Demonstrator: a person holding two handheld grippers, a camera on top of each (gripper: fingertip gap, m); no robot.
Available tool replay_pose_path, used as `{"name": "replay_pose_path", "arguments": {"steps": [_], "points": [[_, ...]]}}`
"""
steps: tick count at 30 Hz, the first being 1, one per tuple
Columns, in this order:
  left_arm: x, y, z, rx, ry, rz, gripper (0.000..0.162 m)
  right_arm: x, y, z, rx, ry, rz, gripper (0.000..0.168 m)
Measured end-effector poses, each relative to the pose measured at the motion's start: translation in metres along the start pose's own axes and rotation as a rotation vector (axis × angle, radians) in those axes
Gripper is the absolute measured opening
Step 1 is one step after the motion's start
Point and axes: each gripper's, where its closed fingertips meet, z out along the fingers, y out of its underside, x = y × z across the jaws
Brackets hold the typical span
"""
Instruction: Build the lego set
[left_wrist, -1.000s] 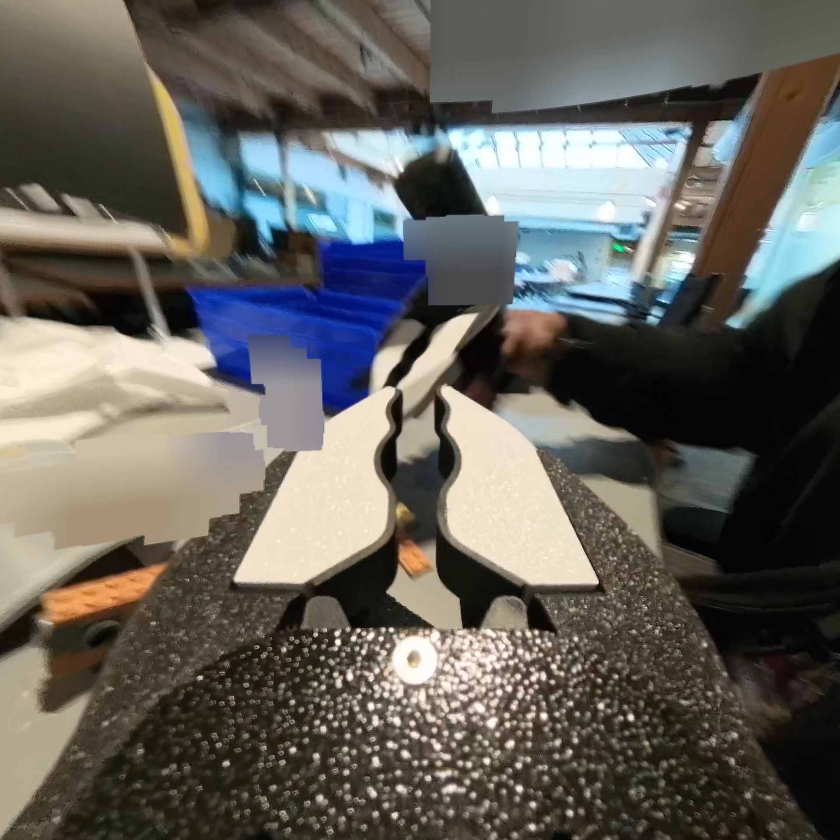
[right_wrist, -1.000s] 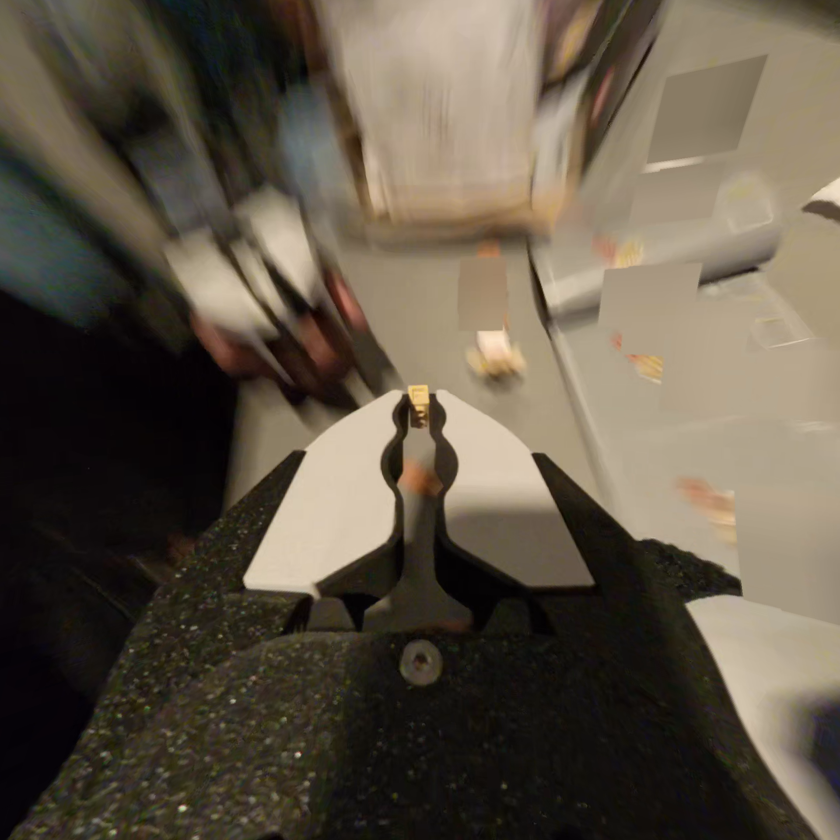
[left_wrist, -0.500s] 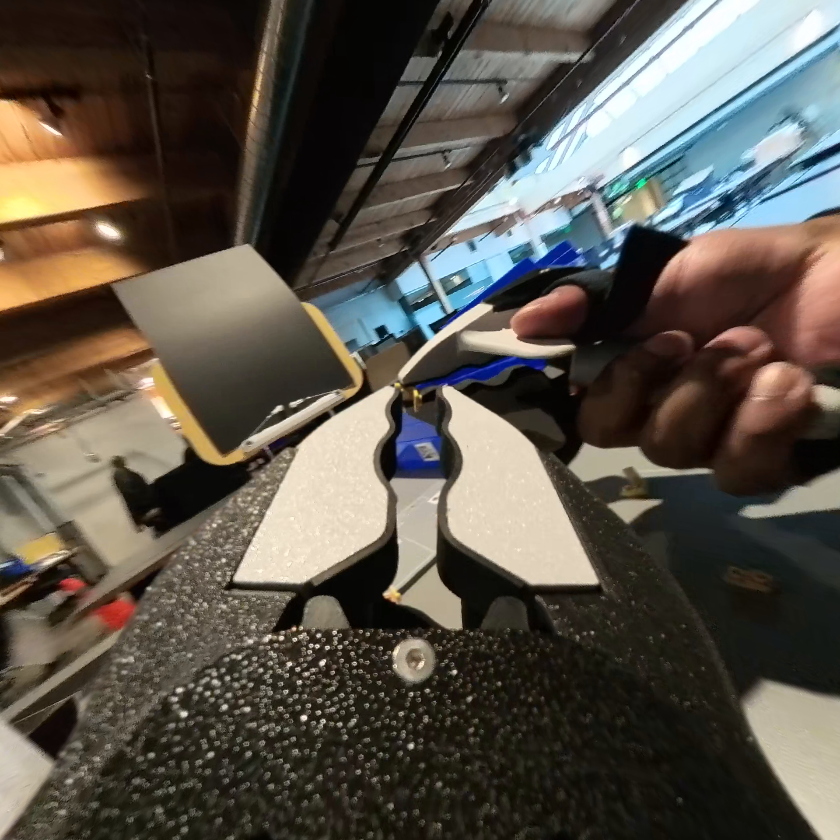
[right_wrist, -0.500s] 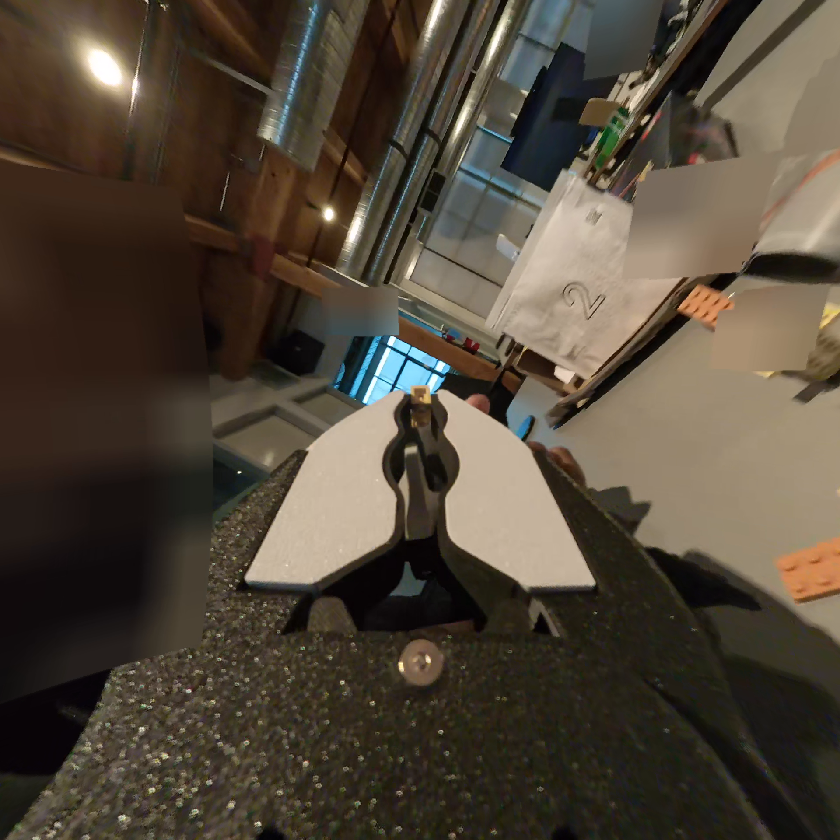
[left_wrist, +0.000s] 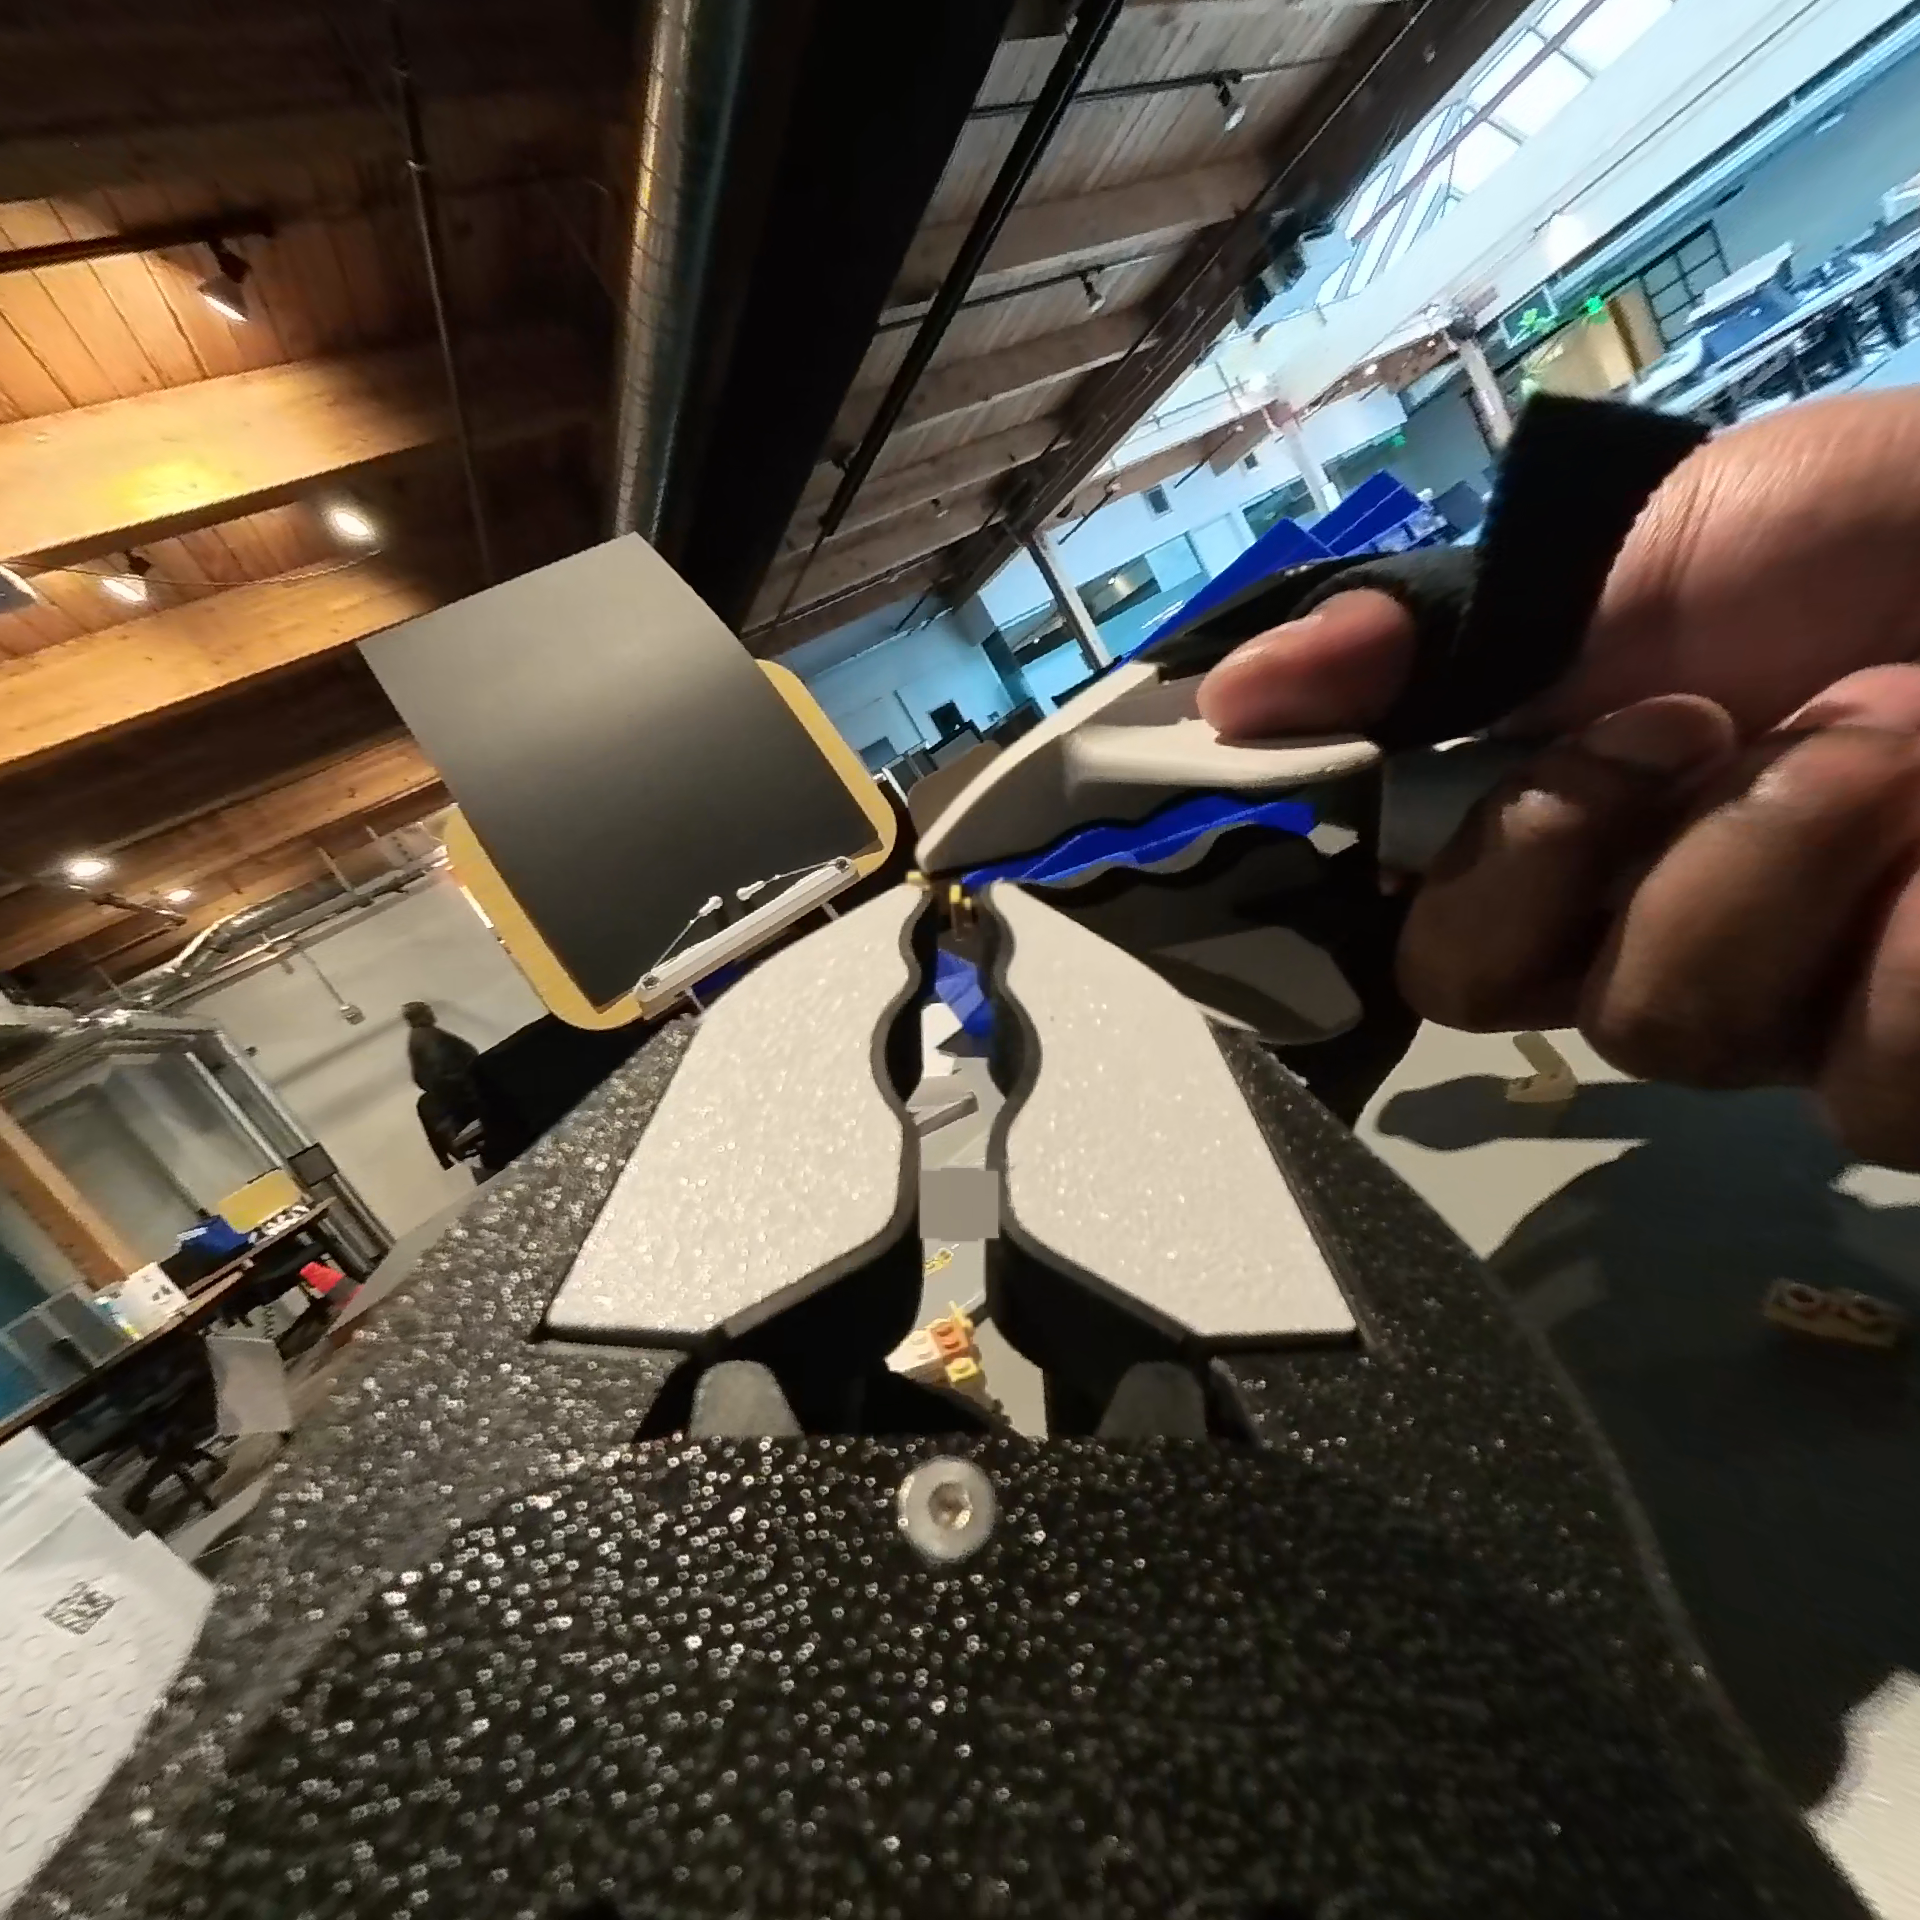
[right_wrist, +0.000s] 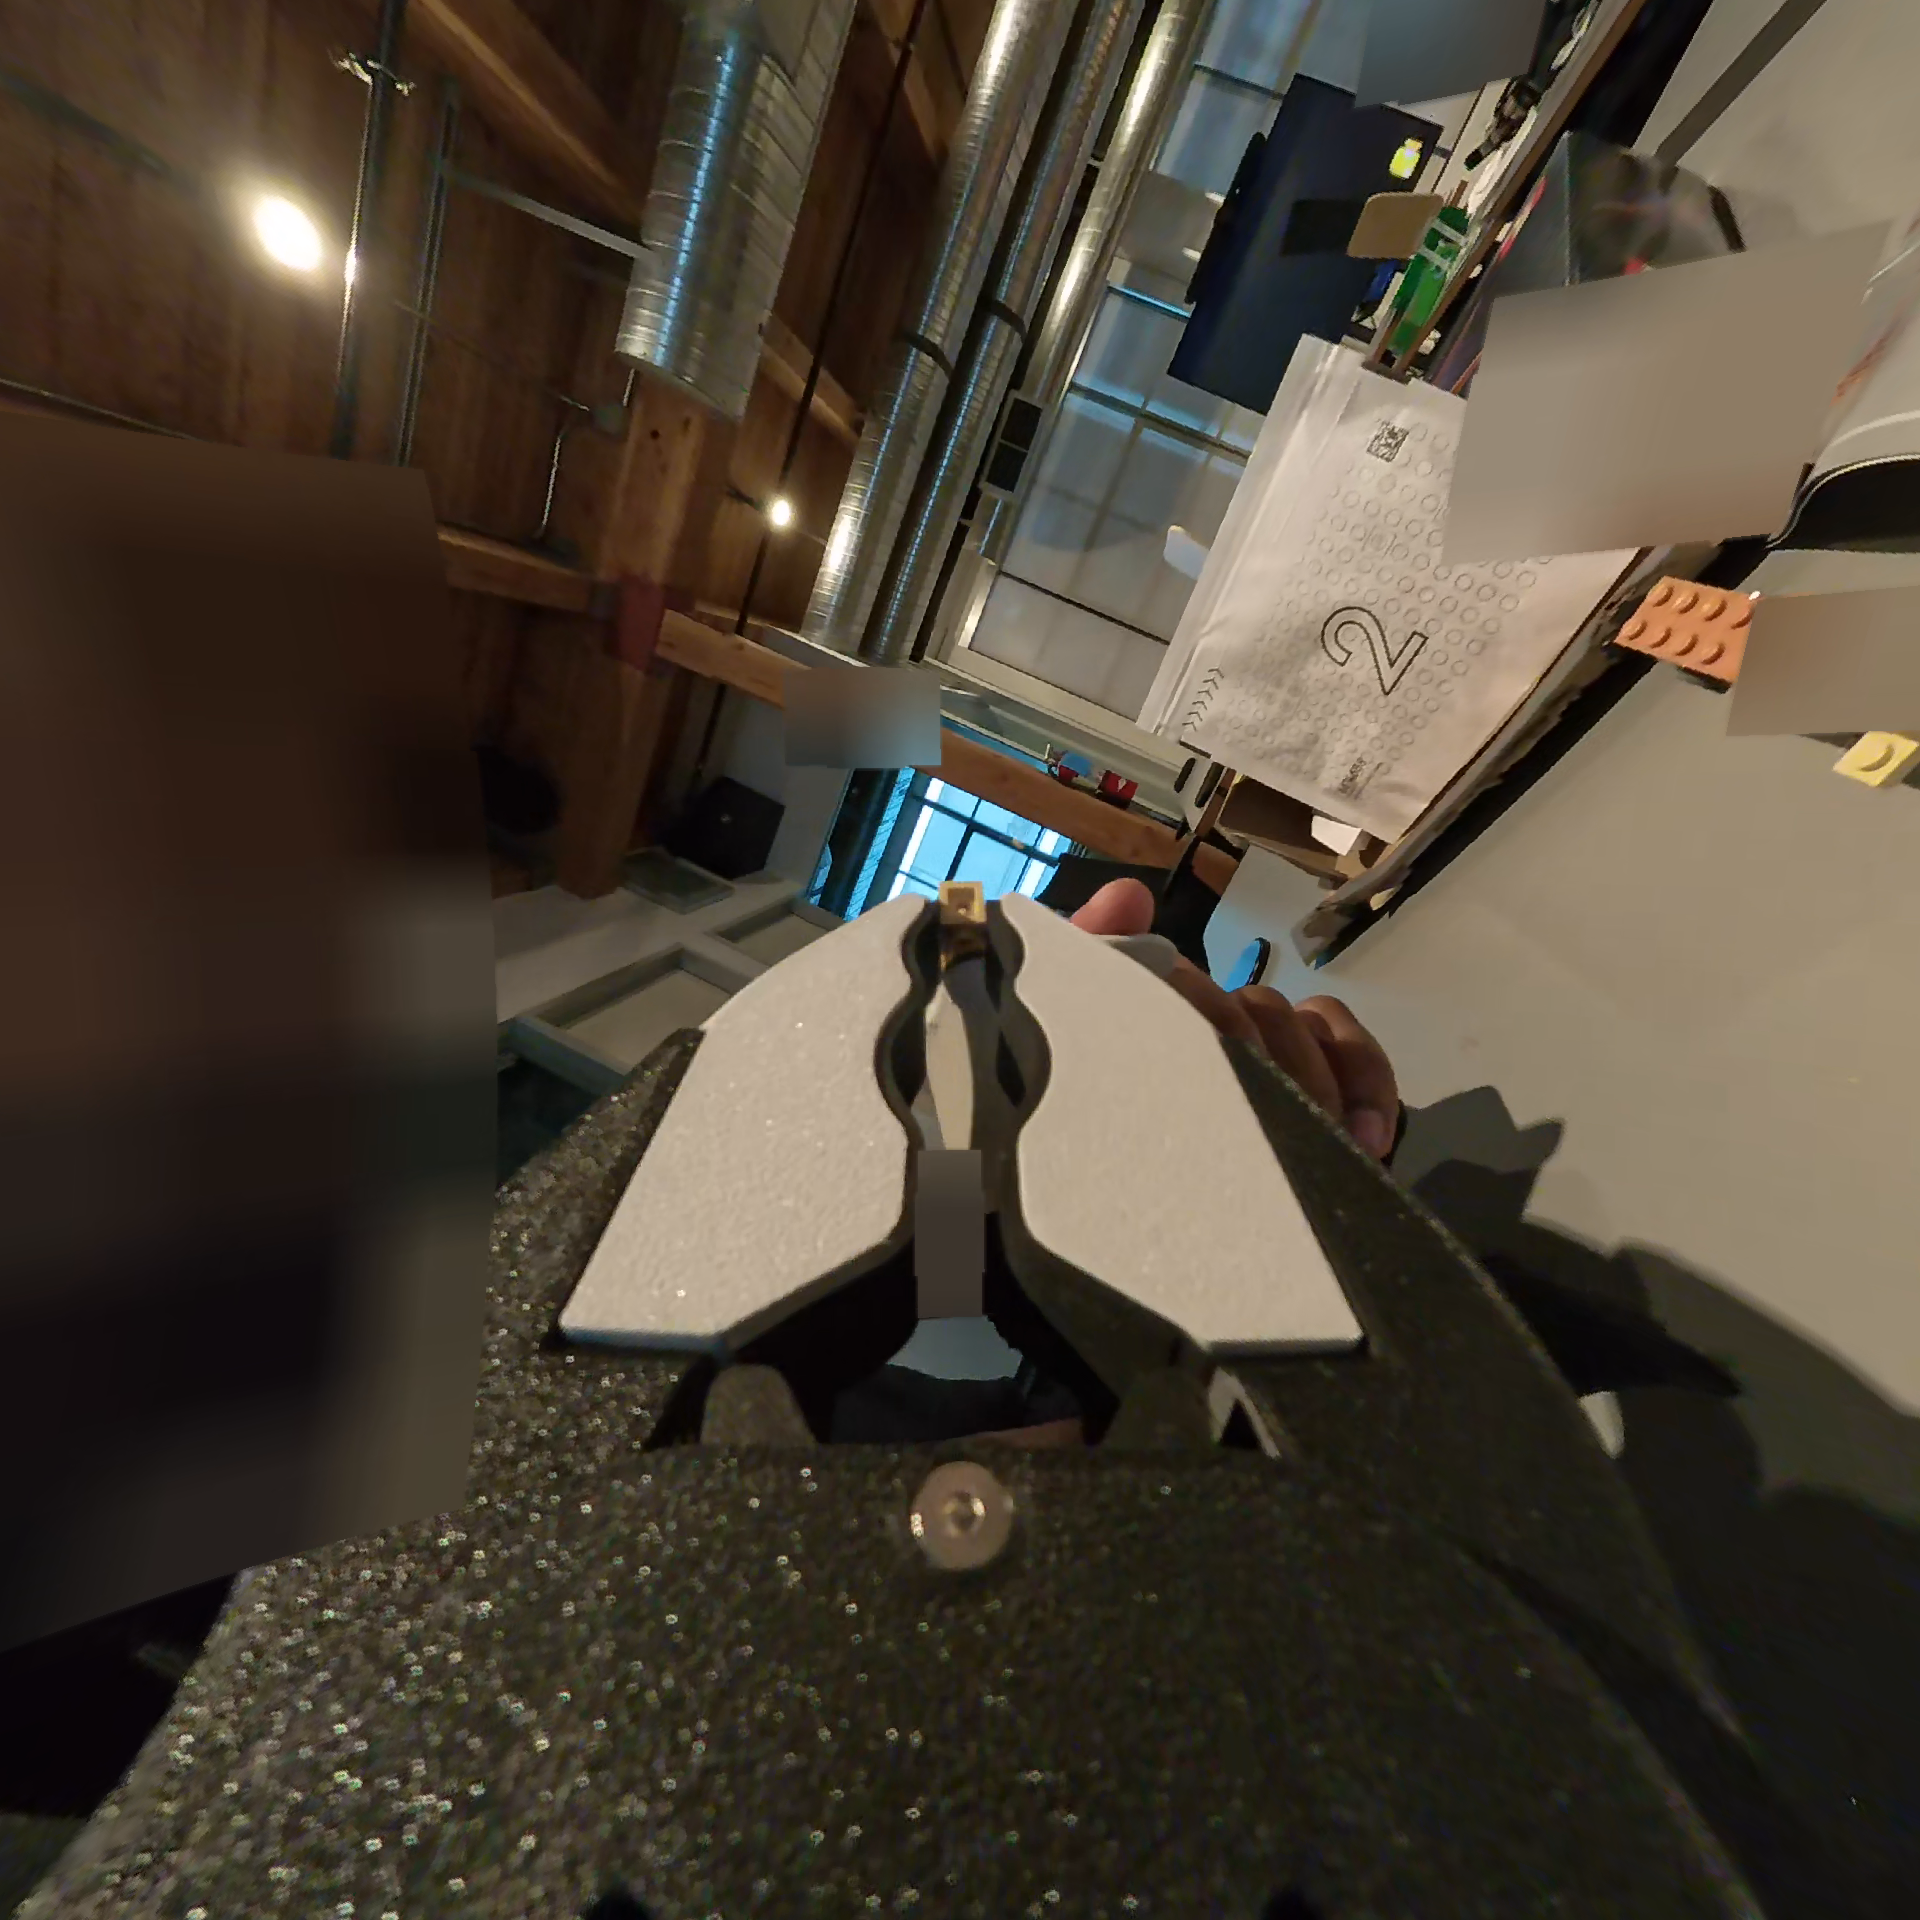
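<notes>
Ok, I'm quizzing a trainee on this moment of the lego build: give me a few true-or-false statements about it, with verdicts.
1. The right tool grips a small tan lego piece at its tips. True.
2. The two tools are far apart. False: in the left wrist view, the right tool's tips sit right at the left tool tips.
3. An orange studded lego plate lies near the white paper bag. True.
4. The grey table has no loose pieces. False: small orange and yellow lego pieces lie below the left tool.

Open-plan workshop, timber ceiling beams (left_wrist: 208, 457), metal ducts (right_wrist: 707, 208), work desks (left_wrist: 249, 1257)
</notes>
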Motion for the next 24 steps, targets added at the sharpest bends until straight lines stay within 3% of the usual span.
{"name": "replay_pose_path", "arguments": {"steps": [12,16,19,24], "points": [[0.001,-0.005,-0.003,0.02,0.026,-0.019,0.003,-0.004,0.006,0.0,-0.015,0.01,-0.074,0.008],[-0.002,-0.006,-0.008,0.029,0.05,-0.066,0.003,-0.008,0.01,-0.009,-0.095,0.048,-0.205,0.044],[0.003,-0.008,-0.014,0.024,0.141,-0.101,0.003,-0.004,0.013,-0.037,-0.204,0.174,-0.449,0.046],[0.023,-0.01,-0.028,0.002,0.417,-0.191,0.003,0.026,0.033,-0.11,-0.578,0.593,-1.029,0.048]]}}
